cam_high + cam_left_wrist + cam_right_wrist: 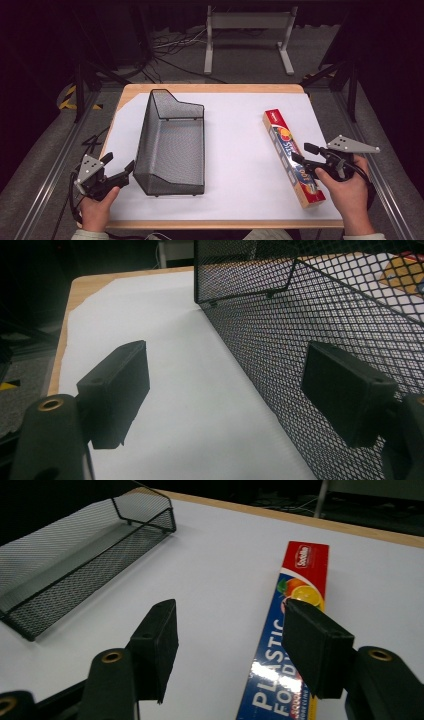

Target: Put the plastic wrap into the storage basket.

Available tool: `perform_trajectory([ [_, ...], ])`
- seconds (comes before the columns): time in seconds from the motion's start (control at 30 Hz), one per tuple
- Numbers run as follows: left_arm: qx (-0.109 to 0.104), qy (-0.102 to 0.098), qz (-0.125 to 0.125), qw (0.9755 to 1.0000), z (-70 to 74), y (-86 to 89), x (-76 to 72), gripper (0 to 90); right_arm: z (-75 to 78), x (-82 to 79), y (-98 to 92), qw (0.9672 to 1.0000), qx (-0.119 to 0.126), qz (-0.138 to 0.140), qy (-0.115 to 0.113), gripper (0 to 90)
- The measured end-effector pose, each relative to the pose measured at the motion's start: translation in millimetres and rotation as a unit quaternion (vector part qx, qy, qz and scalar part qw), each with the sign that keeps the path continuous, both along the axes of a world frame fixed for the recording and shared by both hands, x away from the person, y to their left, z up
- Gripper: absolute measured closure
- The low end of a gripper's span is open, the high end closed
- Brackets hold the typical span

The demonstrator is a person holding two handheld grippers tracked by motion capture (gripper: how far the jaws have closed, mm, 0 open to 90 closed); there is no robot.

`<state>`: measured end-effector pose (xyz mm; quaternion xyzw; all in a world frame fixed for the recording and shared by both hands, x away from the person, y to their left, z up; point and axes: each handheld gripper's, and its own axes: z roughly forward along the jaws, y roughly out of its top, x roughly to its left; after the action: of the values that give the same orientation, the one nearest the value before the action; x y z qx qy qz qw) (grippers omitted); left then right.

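Table covered by a white sheet; wooden edge is seen along the far and near sides.

A long box of plastic wrap is laid flat on the right part of the sheet, running from far-left to near-right, its red end farthest from the person. In the right gripper view the same box is seen with an orange pictured near the red end and large white lettering on blue nearer the camera.

The right gripper is held in the person's right hand at the near end of the box. Its jaws are parted and nothing is clamped between them (bare white sheet is seen in the gap in the right gripper view). One jaw stands over the box; whether it touches cannot be told. The other stands over the sheet to the side.

A black wire-mesh basket is stood on the left half of the sheet, long axis running away from the person, its far wall the taller. No contents can be made out in it.

The left gripper is held in the left hand at the near left corner of the table, just beside the basket's near end. Its jaws are wide apart, nothing gripped: in the left gripper view one jaw is seen against the mesh wall, the other over the sheet. Contact with the mesh cannot be judged.
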<state>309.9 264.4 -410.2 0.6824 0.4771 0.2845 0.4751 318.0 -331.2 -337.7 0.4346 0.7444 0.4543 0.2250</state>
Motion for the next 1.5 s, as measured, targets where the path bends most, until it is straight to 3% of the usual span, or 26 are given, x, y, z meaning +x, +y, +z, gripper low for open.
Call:
perform_trajectory([
  [0.23,-0.004,0.000,0.000,1.0000,-0.2,1.0,0.7,20.2,6.0,17.8,-6.1,0.9995,-0.012,-0.028,-0.004,36.9],
  [0.53,-0.002,0.000,0.000,1.0000,-0.4,1.0,0.8,20.2,8.6,33.6,-6.0,0.9993,-0.019,-0.031,-0.006,35.4],
  [0.67,-0.001,0.000,-0.001,1.0000,-0.2,0.2,1.5,20.2,6.7,41.4,-4.1,0.9979,-0.030,-0.057,0.007,22.1],
  [0.87,-0.001,-0.001,-0.001,1.0000,-0.3,0.4,2.0,20.2,-7.9,54.0,-0.2,0.9959,-0.039,-0.069,0.045,19.8],
  [1.03,-0.002,0.000,-0.002,1.0000,-0.3,0.0,1.8,20.1,-23.1,62.9,4.1,0.9920,-0.052,-0.070,0.091,18.6],
  [1.13,-0.001,0.001,-0.003,1.0000,-0.1,0.0,1.7,20.2,-28.2,65.0,5.6,0.9913,-0.048,-0.067,0.103,18.6],
  [1.2,-0.003,0.001,-0.003,1.0000,0.0,-0.4,1.5,20.1,-33.7,67.3,6.5,0.9894,-0.056,-0.070,0.114,18.6],
  [1.23,-0.003,0.000,-0.003,1.0000,0.1,-0.6,1.4,20.2,-38.1,69.4,6.9,0.9868,-0.067,-0.074,0.128,17.7],
  [1.27,-0.003,0.000,-0.003,1.0000,0.1,-0.6,1.4,20.1,-38.1,69.4,6.9,0.9868,-0.067,-0.074,0.128,17.7],
  [1.3,-0.002,0.000,-0.002,1.0000,0.1,-0.6,1.4,20.2,-43.0,71.5,7.7,0.9831,-0.073,-0.079,0.148,17.6],
  [1.33,-0.002,0.000,-0.002,1.0000,0.1,-0.6,1.4,20.1,-43.0,71.5,7.7,0.9831,-0.073,-0.079,0.148,17.6],
  [1.5,-0.002,0.001,-0.003,1.0000,0.0,-0.6,1.6,20.1,-53.3,76.4,9.7,0.9759,-0.093,-0.085,0.178,16.8],
])
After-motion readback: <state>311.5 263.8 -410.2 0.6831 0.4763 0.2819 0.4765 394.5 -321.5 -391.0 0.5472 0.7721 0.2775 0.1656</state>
